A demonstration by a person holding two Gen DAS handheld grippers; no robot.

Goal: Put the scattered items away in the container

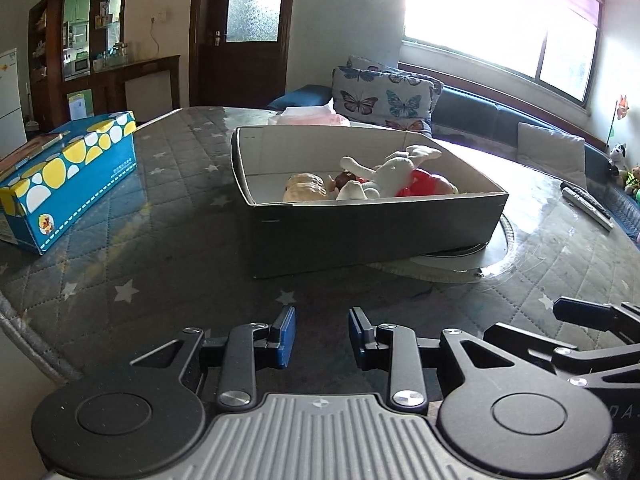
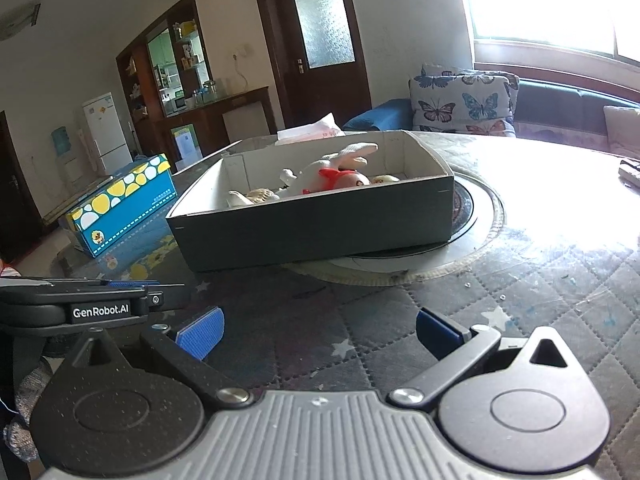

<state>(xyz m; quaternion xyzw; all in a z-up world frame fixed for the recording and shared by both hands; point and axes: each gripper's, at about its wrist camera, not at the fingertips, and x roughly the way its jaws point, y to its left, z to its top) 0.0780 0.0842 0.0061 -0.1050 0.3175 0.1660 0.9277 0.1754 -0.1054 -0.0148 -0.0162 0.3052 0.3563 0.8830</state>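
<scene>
Both empty, the left gripper partly open and the right gripper wide, hover short of the dark shallow cardboard box holding the white plush rabbit, whose perch on a round disc risks tipping if nudged.

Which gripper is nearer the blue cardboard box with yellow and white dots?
Left. The left gripper sits right of the dotted blue box, short of it. The right gripper lies farther right, beyond the left one, jaws open and empty.
</scene>
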